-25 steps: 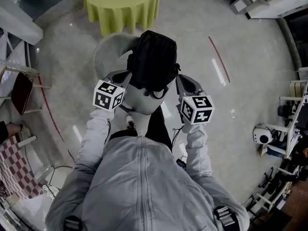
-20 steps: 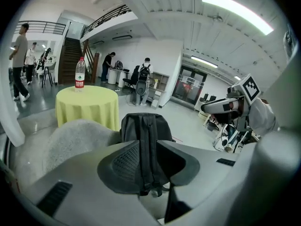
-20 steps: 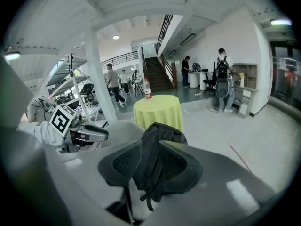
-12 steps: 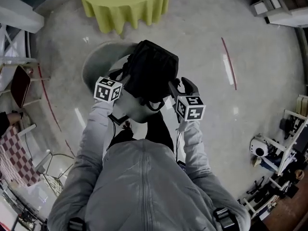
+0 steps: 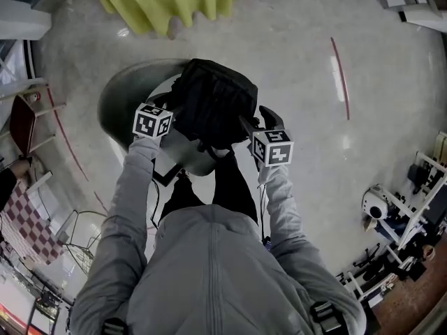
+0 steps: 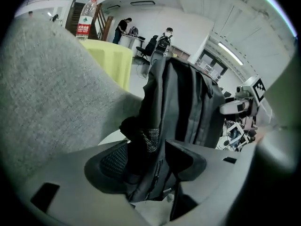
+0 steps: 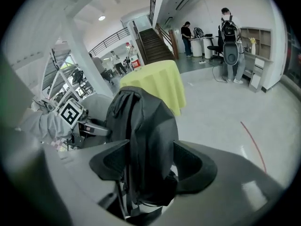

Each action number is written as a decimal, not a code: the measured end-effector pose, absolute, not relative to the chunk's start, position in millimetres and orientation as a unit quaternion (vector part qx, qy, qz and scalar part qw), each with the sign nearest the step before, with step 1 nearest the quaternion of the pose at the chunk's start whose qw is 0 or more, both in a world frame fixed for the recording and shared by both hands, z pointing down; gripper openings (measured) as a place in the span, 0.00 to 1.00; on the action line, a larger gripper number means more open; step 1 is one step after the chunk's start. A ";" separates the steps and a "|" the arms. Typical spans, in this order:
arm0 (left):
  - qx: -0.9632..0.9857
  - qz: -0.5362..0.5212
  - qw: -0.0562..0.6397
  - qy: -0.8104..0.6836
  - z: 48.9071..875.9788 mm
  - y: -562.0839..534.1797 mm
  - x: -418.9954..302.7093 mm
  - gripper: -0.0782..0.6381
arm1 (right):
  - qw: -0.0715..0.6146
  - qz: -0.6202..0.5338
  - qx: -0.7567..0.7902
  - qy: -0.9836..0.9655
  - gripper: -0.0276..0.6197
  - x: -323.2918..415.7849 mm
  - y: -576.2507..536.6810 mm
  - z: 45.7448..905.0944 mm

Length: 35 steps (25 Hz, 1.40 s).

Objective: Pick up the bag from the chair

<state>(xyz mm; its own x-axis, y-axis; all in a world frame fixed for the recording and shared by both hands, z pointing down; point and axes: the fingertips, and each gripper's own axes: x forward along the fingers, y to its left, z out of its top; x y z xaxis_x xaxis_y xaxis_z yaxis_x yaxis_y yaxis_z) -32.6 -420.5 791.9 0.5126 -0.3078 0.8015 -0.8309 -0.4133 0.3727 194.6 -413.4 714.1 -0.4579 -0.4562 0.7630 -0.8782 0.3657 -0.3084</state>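
Observation:
A black backpack (image 5: 211, 107) hangs upright between my two grippers, above the seat of a grey round-backed chair (image 5: 115, 107). My left gripper (image 5: 179, 116) is shut on the bag's left side, pinching fabric by the mesh pocket (image 6: 149, 140). My right gripper (image 5: 244, 125) is shut on the bag's right edge. In the left gripper view the backpack (image 6: 188, 102) fills the middle, with the chair back (image 6: 51, 93) at left. In the right gripper view the backpack (image 7: 141, 126) sits between the jaws, and the left gripper's marker cube (image 7: 70, 113) shows behind it.
A round table with a yellow-green cloth (image 5: 167, 2) stands beyond the chair, with a water bottle (image 6: 87, 17) on it. A folding chair (image 5: 28, 117) and checked cloth (image 5: 24, 222) are at left. Equipment (image 5: 380, 204) clutters the floor at right. People (image 7: 228, 36) stand far off.
Both grippers have stayed shut on the backpack and carried it a little down-frame, toward the person. More of the chair's back shows left of the bag.

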 end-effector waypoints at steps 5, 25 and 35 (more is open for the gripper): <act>0.771 0.316 0.412 -0.368 807.4 -426.7 -28.3 0.44 | 0.293 0.387 0.424 -0.764 0.48 192.9 -414.1 736.4; 0.828 0.298 0.332 -0.338 741.9 -338.5 -30.9 0.17 | 0.236 0.381 0.435 -0.781 0.11 151.9 -322.4 665.6; 0.868 0.207 0.256 -0.372 619.2 -296.8 -36.8 0.16 | 0.181 0.243 0.505 -0.809 0.11 146.6 -282.0 533.7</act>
<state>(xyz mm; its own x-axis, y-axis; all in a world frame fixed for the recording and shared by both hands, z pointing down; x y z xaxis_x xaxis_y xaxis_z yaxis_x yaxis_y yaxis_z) -36.8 -296.8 619.2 0.6381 -0.5391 0.5497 -0.7512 -0.5926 0.2909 146.6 -282.0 533.7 -0.4253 -0.7282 0.5374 -0.9038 0.3727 -0.2103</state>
